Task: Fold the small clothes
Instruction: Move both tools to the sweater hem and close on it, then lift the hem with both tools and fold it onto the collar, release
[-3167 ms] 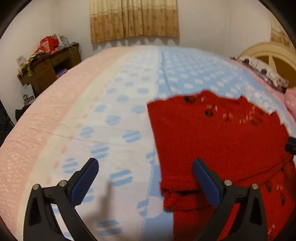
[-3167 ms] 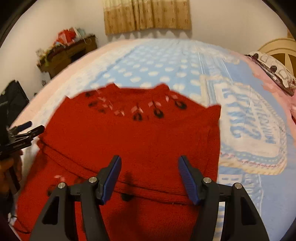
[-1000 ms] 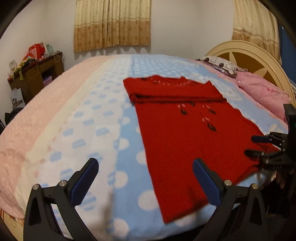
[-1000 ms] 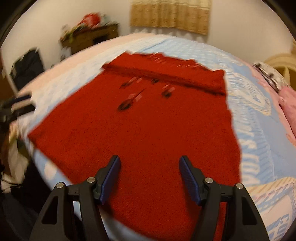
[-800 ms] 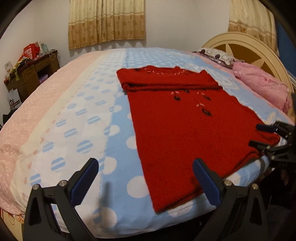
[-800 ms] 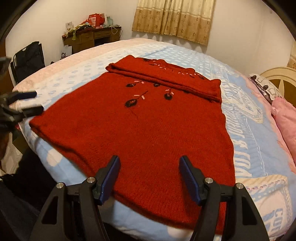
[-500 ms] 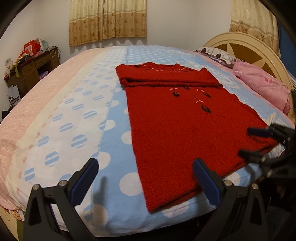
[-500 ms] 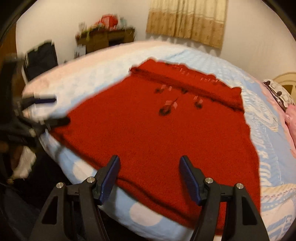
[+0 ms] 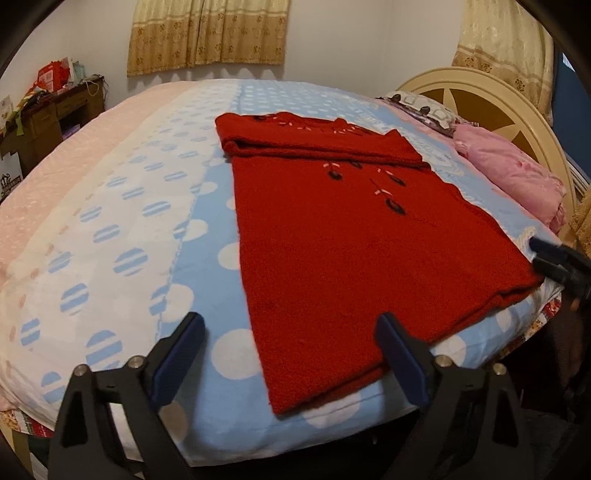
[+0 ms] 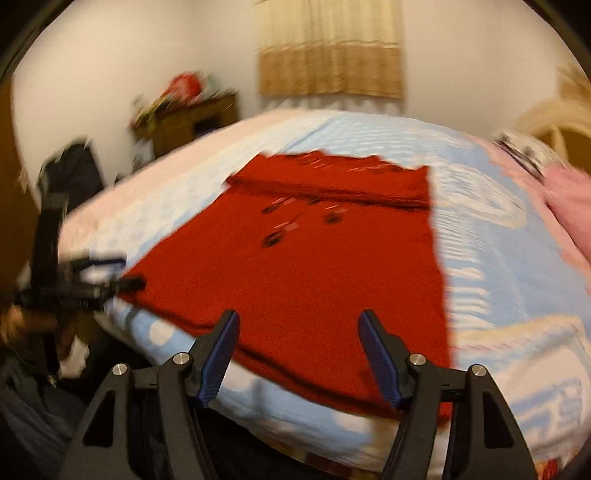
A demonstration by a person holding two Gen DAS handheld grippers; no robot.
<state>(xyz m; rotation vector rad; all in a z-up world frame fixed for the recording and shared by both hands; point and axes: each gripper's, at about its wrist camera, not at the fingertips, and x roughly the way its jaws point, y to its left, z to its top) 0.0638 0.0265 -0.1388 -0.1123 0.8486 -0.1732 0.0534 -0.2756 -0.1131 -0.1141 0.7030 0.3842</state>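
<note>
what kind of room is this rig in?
A home bedroom, most likely: a made bed with a cream headboard, a pink pillow, curtains, and a cluttered wooden dresser by the wall.

Bare bedspread (image 9: 122, 221) left of the sweater (image 9: 332, 240); pillows (image 9: 509, 177) crowd its right.

The right wrist view is motion-blurred: the desk (image 10: 192, 118) clutter is unreadable. The sweater (image 9: 354, 251) hem drops out of sight over the bed (image 9: 122, 206) edge. The left view's edge crops the right gripper (image 9: 554, 258).
</note>
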